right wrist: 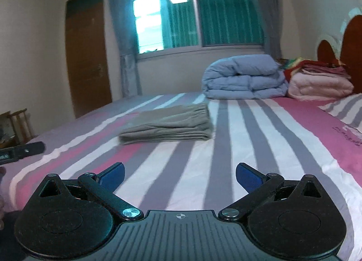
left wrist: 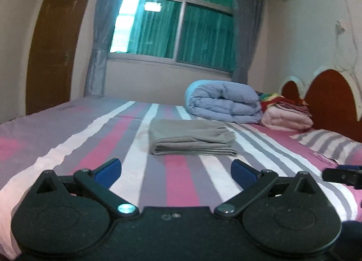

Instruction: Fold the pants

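Striped bed (left wrist: pixel 67 138) across the lower frame, blue quilt (left wrist: pixel 222 102) right of centre, folded pants (left wrist: pixel 191 137) lying mid-frame on the bed, left gripper (left wrist: pixel 176 171) and right gripper (right wrist: pixel 179 176) released, empty, bottom centre.

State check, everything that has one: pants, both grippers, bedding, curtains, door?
pants: folded, flat on bed
left gripper: open, empty
right gripper: open, empty
blue duvet: folded, by the headboard
pink blanket: folded, under a colourful stack
curtains: drawn aside
door: closed
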### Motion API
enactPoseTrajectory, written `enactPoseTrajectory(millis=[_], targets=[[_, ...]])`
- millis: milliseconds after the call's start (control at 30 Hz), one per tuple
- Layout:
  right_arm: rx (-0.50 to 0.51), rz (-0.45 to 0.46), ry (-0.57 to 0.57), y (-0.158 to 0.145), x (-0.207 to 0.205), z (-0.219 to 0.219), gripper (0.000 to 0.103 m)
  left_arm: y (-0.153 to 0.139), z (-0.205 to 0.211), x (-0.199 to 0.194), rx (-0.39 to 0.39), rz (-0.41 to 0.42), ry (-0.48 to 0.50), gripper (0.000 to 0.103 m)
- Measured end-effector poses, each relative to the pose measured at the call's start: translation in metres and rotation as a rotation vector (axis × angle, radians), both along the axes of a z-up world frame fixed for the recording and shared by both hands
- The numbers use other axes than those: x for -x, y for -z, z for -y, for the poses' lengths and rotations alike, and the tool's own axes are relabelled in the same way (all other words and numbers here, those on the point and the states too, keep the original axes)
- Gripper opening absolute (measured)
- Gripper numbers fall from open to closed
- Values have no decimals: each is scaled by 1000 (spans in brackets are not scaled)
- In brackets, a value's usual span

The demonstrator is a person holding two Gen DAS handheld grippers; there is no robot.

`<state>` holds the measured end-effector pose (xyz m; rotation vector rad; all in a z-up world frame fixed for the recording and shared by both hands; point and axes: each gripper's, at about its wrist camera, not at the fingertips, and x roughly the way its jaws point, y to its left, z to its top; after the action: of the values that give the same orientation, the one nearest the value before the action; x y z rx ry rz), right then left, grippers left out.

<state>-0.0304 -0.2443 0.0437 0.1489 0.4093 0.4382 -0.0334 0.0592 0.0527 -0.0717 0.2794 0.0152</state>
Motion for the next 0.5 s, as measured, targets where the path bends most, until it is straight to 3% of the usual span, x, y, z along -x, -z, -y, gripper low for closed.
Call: enactPoseTrajectory(millis=[167, 300, 500], targets=[[0, 29, -19, -1, 23, -6, 103, -3, 22, 24, -21, 28, 46, 97], [13, 58, -25, -6, 43, -12, 103, 0, 39, 25, -101, 19, 79, 97], [45, 60, -16, -4, 39, -19, 103, 4, 32, 19, -68, -3, 60, 97]])
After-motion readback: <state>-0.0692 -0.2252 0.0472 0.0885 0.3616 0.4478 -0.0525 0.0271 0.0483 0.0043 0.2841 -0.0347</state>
